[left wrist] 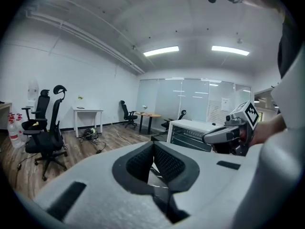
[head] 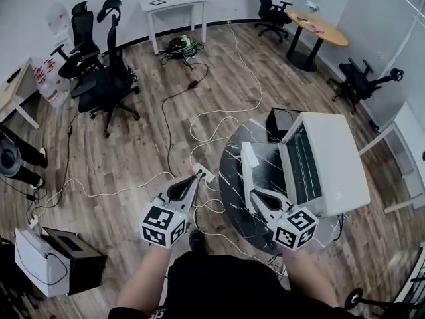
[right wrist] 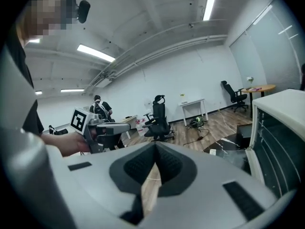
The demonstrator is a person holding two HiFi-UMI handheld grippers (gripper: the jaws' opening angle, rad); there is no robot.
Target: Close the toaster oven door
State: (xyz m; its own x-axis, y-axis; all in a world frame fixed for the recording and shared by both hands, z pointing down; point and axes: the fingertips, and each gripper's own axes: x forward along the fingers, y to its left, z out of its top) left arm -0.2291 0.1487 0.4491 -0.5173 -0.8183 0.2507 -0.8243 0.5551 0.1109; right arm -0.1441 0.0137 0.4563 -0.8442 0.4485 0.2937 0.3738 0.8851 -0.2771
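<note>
- Both jaw pairs together, empty: left gripper (head: 194, 181), right gripper (head: 255, 195).
- Oven (head: 332, 161) lies along 12–6; open door (head: 265, 168) points to 9 o'clock.
- Past door: table (head: 229, 178) edge, open floor (head: 133, 158).

Person's black top (head: 219, 284); left gripper (head: 196, 180) and right gripper (head: 252, 195), each a pale grey moulded-plastic shell tapering to a point, with black ribbed pads (left wrist: 169, 163) and a white cube (head: 163, 224) bearing black square markers.
</note>
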